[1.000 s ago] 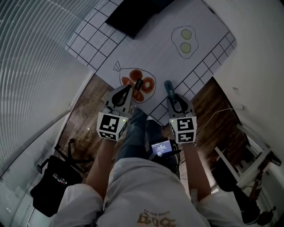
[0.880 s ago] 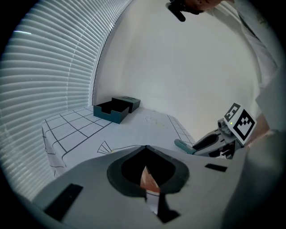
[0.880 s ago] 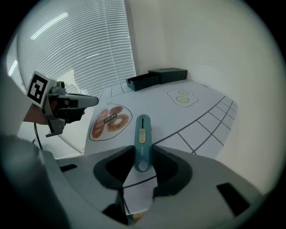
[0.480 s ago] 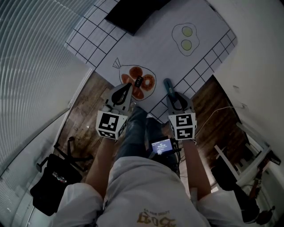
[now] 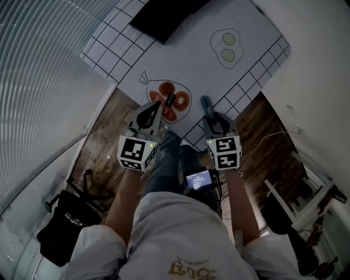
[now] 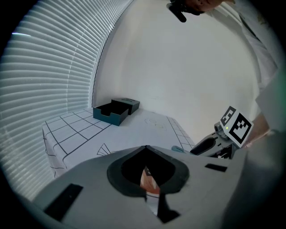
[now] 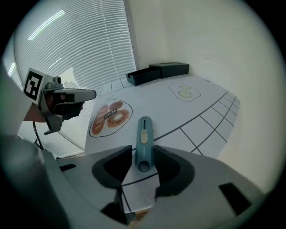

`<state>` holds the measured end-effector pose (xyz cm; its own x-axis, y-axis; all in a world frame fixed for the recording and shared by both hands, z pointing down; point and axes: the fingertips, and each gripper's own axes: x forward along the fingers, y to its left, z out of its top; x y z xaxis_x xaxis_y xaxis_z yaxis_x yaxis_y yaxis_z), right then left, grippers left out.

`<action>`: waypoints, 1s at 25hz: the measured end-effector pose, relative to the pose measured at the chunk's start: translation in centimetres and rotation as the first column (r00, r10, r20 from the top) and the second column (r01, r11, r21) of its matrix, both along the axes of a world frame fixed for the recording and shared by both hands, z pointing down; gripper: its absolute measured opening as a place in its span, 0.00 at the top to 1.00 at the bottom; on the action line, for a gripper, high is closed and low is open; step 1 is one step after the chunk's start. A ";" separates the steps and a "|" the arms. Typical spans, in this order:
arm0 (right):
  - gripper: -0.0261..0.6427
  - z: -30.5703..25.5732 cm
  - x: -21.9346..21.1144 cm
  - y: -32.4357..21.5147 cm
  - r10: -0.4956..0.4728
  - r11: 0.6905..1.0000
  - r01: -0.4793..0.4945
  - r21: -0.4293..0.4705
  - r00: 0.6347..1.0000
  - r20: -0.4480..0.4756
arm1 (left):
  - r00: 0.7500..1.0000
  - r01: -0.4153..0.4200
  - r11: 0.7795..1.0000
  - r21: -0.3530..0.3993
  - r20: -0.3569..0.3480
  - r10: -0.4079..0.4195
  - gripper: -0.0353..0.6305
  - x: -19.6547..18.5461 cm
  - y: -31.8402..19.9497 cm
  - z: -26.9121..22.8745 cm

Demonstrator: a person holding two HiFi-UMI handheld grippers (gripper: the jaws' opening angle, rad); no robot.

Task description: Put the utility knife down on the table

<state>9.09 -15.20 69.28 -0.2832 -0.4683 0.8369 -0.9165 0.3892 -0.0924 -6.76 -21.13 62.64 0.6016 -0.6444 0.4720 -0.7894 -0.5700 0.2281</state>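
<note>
While the right gripper (image 7: 143, 153) is hanging tilted down over the near edge of the bench (image 7: 201, 112), its fingers (image 7: 175, 169) are standing well apart, having just been opening wider, and they are gripping nothing. Between them the teal utility knife (image 7: 144, 138) is lying flat on the white, grid-lined cloth. Its slider is facing up, its holed butt end is sitting nearest the gripper, and its nose is pointing away toward the middle of the bench. A clear gap is showing between the handle and the finger on the left of the right gripper view. The other finger is sitting just beside the handle, and I cannot tell whether it is touching.

Seen from the head view, the knife (image 5: 206, 103) is resting just ahead of the right gripper (image 5: 210, 116), beside the printed orange doughnut drawing (image 5: 169, 103).

Over that drawing the left gripper (image 5: 157, 106) is hovering. In its own view the fingers (image 6: 187, 174) are meeting at their tips and holding nothing, and only the orange print is showing through the hollow behind them.

Farther back a dark open box (image 5: 164, 16) is sitting on the cloth, and a fried-egg drawing (image 5: 226, 46) is lying near the right edge. Window blinds (image 5: 44, 65) are running along the left.
</note>
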 end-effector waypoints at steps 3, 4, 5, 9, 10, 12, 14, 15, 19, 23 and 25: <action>0.72 -0.3 0.0 -0.1 0.000 1.000 0.000 0.011 1.000 -0.006 | 1.000 0.000 1.000 0.007 0.000 0.000 0.94 0.1 0.0 -0.3; 0.72 -0.4 0.1 -0.1 0.001 1.000 -0.001 0.015 1.000 -0.009 | 1.000 0.000 1.000 0.008 -0.001 0.000 0.94 0.1 0.0 -0.4; 0.72 -0.6 0.2 -0.1 0.002 1.000 -0.002 0.018 1.000 -0.010 | 1.000 0.000 1.000 0.010 -0.002 0.000 0.94 0.1 0.0 -0.5; 0.72 -1.3 0.5 0.0 0.010 1.000 -0.010 0.029 1.000 -0.007 | 1.000 -0.003 1.000 0.022 -0.007 0.003 0.94 0.4 0.2 -1.3; 0.72 -1.6 0.7 0.0 0.015 0.999 -0.014 0.035 1.000 -0.009 | 1.000 -0.004 1.000 0.025 -0.009 0.004 0.94 0.5 0.2 -1.6; 0.73 -2.3 0.9 0.0 0.029 0.998 -0.029 0.057 1.000 -0.007 | 1.000 -0.006 1.000 0.030 -0.013 0.006 0.94 0.7 0.2 -2.1; 0.80 -3.3 1.2 -0.3 0.042 0.995 -0.041 0.093 0.999 -0.013 | 1.000 -0.006 0.999 0.038 -0.014 0.007 0.94 0.8 0.2 -2.6; 0.86 -3.8 1.3 -0.5 0.044 0.993 -0.041 0.115 0.999 -0.022 | 1.000 -0.007 0.999 0.042 -0.014 0.007 0.94 0.9 0.2 -2.9; 0.95 -5.4 1.6 -0.6 0.044 0.985 -0.036 0.170 0.998 -0.039 | 1.000 -0.012 0.998 0.060 -0.010 0.013 0.94 1.2 0.5 -4.0; 0.95 -6.8 1.9 -0.7 0.044 0.977 -0.035 0.209 0.998 -0.039 | 1.000 -0.014 0.996 0.084 0.003 0.014 0.94 1.4 0.6 -5.3; 0.95 -7.8 2.2 -0.8 0.053 0.970 -0.042 0.239 0.998 -0.038 | 1.000 -0.013 0.996 0.092 0.012 0.012 0.94 1.4 0.9 -5.8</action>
